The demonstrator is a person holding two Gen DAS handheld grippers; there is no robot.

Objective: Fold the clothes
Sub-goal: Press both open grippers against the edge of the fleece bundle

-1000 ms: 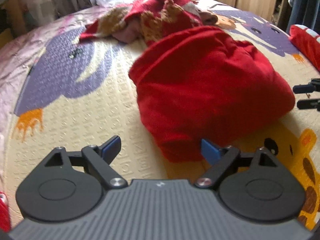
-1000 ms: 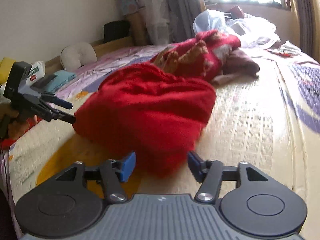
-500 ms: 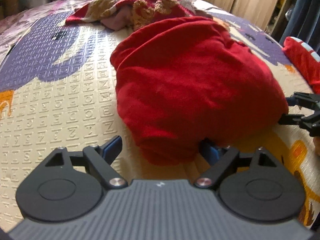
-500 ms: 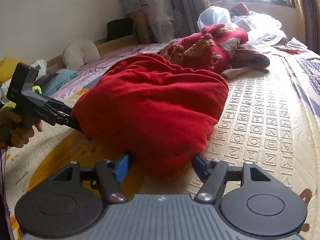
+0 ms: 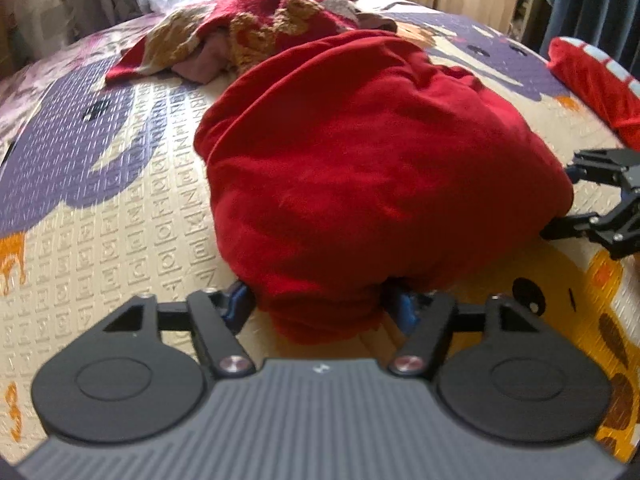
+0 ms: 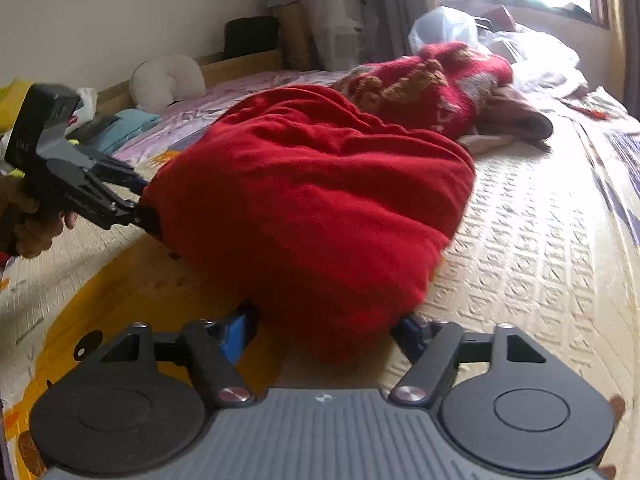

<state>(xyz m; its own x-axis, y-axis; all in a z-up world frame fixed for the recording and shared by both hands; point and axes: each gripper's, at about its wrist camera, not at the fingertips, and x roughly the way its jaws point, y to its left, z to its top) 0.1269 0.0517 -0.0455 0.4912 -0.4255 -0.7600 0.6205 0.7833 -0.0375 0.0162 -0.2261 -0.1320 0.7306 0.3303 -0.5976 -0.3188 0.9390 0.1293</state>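
Both sets of jaws straddle corners of the red garment (image 5: 372,168), the left closing

The left gripper (image 5: 320,306) is closing with a near corner of the cloth between its blue pads, seemingly just reaching the bunched fabric; the right gripper (image 6: 324,330) stands part open around another corner, whether pressing I cannot tell. The garment lies heaped on the patterned bed cover (image 5: 120,216), just before a knitted red pile (image 5: 280,8); gripping two corners likely serves to lift and spread it for folding
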